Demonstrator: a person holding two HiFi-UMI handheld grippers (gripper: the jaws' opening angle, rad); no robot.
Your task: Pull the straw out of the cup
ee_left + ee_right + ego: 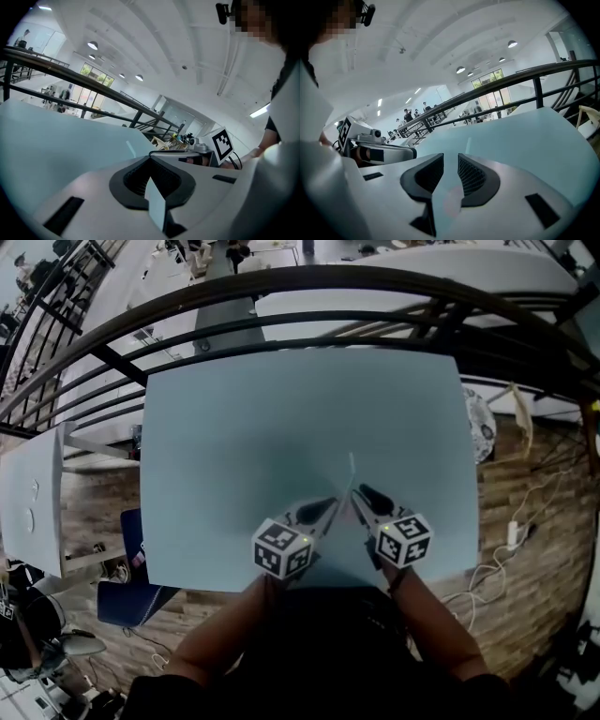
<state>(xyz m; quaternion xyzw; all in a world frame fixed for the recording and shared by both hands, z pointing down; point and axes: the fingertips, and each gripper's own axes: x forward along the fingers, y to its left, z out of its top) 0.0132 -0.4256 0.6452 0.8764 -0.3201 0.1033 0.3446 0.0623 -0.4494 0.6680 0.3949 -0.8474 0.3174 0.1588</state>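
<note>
No cup shows in any view. A thin pale straw stands out over the pale blue table, just beyond both gripper tips. My left gripper points right at it, and my right gripper points left at it. In the left gripper view the jaws are shut on a pale flat strip that sticks back toward the camera. The right gripper is closed on a pale translucent strip that fills the narrow gap between its pads. I cannot tell whether both strips belong to the straw.
The table's front edge lies right under the grippers. A dark metal railing curves behind the table. A second pale table is at the left, and cables lie on the wooden floor at the right.
</note>
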